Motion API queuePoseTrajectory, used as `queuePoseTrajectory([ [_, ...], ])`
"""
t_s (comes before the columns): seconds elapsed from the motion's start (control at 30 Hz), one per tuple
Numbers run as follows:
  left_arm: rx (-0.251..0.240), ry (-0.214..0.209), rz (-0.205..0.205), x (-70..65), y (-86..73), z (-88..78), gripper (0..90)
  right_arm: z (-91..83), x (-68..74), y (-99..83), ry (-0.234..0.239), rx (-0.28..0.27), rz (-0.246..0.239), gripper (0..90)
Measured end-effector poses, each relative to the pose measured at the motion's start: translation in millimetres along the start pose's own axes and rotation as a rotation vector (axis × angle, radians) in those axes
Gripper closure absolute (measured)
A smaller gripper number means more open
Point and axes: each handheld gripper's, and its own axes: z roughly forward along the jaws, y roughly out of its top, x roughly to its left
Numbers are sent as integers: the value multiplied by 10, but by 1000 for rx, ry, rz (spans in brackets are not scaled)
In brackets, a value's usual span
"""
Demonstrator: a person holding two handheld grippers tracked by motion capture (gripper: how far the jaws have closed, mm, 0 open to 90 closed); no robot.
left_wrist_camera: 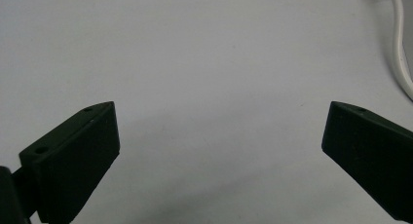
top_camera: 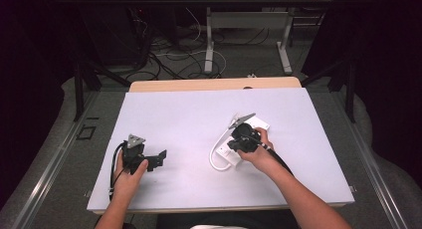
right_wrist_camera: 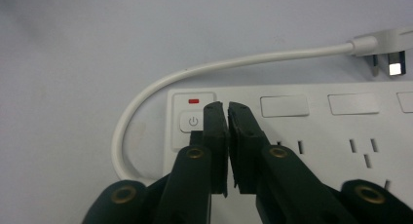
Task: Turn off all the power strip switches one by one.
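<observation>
left gripper (top_camera: 160,158): black, grey three-cornered plate, black cable
right gripper (right_wrist_camera: 227,112): black jaws, brass-ringed screw holes
arms: bare, no sleeves

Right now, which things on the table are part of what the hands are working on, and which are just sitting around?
In use:
- white power strip, with its power button beside the closed jaws
- right gripper, over the strip
- strip's white cable and plug, lying loose

Just around:
- left gripper, open over bare table
- cables on the floor beyond
</observation>
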Motion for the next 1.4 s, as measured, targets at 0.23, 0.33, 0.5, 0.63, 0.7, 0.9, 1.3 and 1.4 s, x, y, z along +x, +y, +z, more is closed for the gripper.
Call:
queuePoseTrajectory([
  [0.23, -13, 6, -7, -6, -7, 14, 3, 82, 61, 36, 15, 15, -14, 900],
  [0.33, -8, 5, -6, -4, -6, 9, 3, 112, 73, 50, 21, 27, -26, 900],
  [0.5, -8, 4, -5, -1, -6, 12, 4, 166, 96, 52, 28, 45, -22, 900],
  [0.63, -8, 4, -5, 0, -7, 13, 3, 186, 102, 57, 28, 47, -20, 900],
  [0.7, -7, 3, -4, 1, -7, 13, 4, 210, 107, 65, 34, 47, -26, 900],
  [0.9, -16, 5, -7, -8, -13, 22, 3, 226, 115, 69, 41, 63, -11, 900],
  [1.3, -2, 3, -1, -12, -12, 20, 4, 243, 104, 76, 43, 69, -49, 900],
  [1.4, 3, 0, 4, -11, -7, 16, 4, 242, 119, 75, 35, 62, -46, 900],
])
